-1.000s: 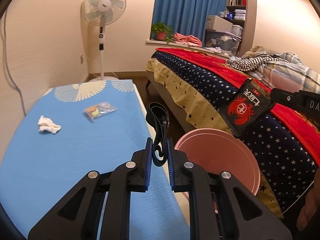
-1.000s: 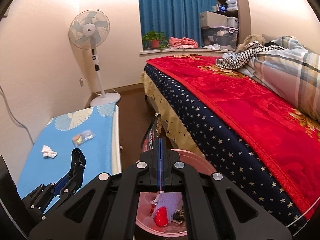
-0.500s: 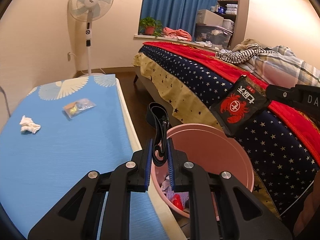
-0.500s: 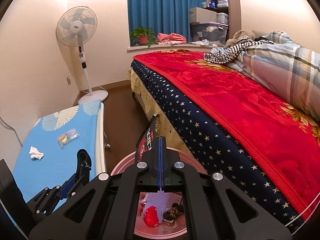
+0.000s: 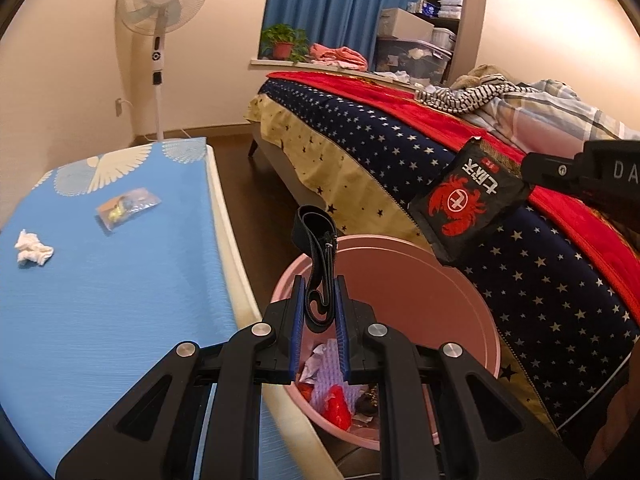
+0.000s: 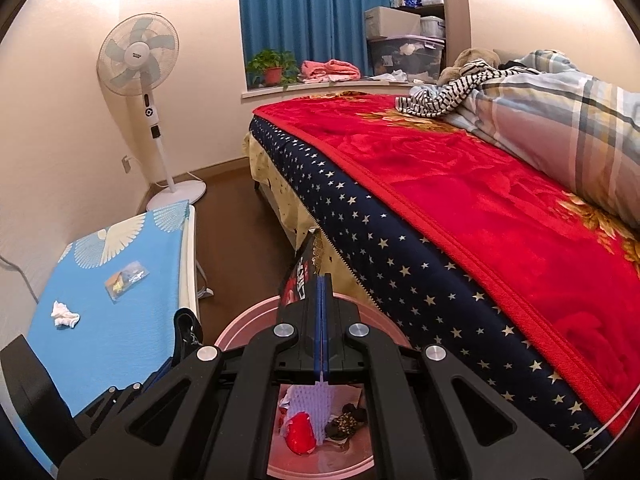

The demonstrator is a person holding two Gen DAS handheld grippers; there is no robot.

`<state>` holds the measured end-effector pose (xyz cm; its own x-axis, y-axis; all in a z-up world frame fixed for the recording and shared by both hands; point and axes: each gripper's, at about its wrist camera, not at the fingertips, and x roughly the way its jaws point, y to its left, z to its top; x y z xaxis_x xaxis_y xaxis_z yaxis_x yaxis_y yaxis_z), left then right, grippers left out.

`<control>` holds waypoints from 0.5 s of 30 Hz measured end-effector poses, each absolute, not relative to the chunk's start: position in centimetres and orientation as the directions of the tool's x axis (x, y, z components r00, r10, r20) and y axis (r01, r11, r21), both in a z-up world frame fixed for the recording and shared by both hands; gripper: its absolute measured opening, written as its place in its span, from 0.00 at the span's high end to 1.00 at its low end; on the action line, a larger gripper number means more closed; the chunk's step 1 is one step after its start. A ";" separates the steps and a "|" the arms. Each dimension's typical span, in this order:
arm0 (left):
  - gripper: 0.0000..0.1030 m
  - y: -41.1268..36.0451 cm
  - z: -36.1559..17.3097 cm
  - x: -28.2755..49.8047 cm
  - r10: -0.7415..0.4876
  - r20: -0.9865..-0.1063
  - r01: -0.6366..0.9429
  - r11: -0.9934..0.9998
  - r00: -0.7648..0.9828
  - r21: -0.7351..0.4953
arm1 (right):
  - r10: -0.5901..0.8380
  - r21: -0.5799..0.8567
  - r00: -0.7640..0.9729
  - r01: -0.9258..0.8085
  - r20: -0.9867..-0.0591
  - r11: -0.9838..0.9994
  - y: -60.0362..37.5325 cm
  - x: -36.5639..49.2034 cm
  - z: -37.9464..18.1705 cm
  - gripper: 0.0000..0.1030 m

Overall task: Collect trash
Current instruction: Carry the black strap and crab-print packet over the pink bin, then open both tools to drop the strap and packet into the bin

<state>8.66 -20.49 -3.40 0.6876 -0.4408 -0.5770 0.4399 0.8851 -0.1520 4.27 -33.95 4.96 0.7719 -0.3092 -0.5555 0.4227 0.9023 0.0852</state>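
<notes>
Left gripper (image 5: 320, 300) closed on a coiled black strap (image 5: 318, 256), loop standing up between the blue pads, poised over the near rim of the pink bin (image 5: 472, 292). Right gripper (image 6: 322, 320) pinched nearly flat on a black snack packet (image 5: 468, 206) with a red crab print, hanging above the bin's far side by the bed's starry valance (image 5: 532, 280).

Best done by centring each piece over the bin mouth before parting the jaws: strap first, since its lower tail curls between the pads and may snag; a wide opening advisable. Packet light and flat, likely to flutter, so release low.

Bin already partly filled: crumpled paper, something red, dark scraps. Remaining on the blue mat (image 5: 120, 300): a white crumpled tissue (image 5: 32, 248) and a clear wrapper (image 5: 128, 208), near each other, well apart from the bin.
</notes>
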 end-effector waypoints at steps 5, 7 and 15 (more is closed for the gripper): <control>0.65 -21.4 -3.5 8.4 -0.494 -0.571 0.505 0.849 0.656 -0.155 | -0.331 0.095 0.750 0.461 -0.572 0.882 -34.8 4.3 4.7 0.95; 0.57 -21.4 -3.7 8.5 -0.501 -0.573 0.512 0.844 0.648 -0.159 | -0.337 0.110 0.743 0.480 -0.578 0.871 -35.3 4.1 4.6 0.80; 0.57 -19.0 -3.2 8.4 -0.469 -0.566 0.458 0.872 0.678 -0.174 | -0.341 0.133 0.752 0.490 -0.564 0.862 -35.9 3.2 4.8 0.68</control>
<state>8.38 -19.05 -3.22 0.6777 -0.4691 -0.5663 0.4583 0.8717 -0.1735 3.21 -35.87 4.79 0.7523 -0.3406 -0.5639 0.4895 0.8619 0.1325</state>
